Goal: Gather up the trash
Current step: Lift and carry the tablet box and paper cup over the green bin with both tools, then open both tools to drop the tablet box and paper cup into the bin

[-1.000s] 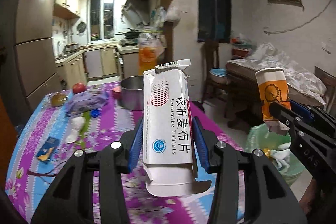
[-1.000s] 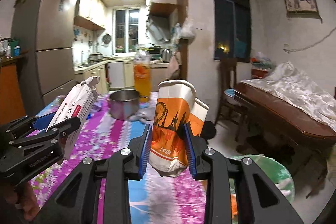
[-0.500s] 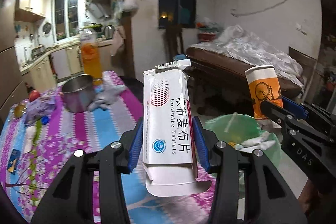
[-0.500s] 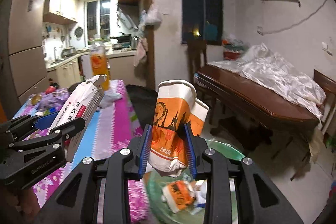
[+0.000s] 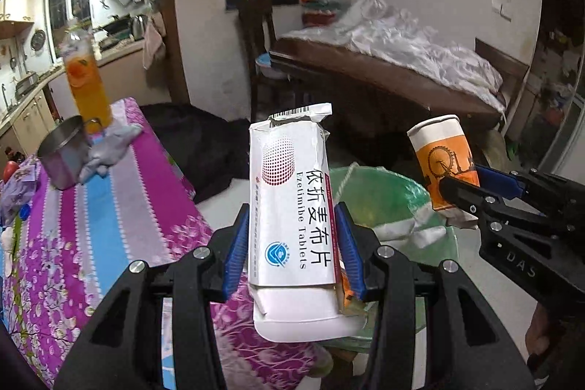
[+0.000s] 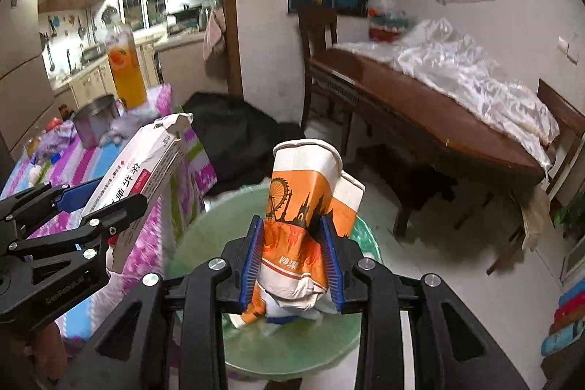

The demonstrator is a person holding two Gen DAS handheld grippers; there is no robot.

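Your left gripper [image 5: 292,243] was clamped on the white tablet box [image 5: 292,207], its blue pads pressed against both long sides, the torn flap end up and the box upright between the fingers. Your right gripper [image 6: 294,262] was closed on the crushed orange paper cup [image 6: 303,207], squeezing its lower half so the wall buckled, the rim pointing away from you. Both pieces of trash hung above the green-lined trash bin [image 6: 299,346] on the floor, just beside the edge of the counter [image 5: 91,243] with its purple and blue flowered cloth. The bin already held crumpled white scraps. Farther back on the counter stood a steel pot [image 5: 64,154] and, behind it, a tall orange drink bottle [image 5: 86,84], with a grey rag [image 5: 108,150] touching the pot.
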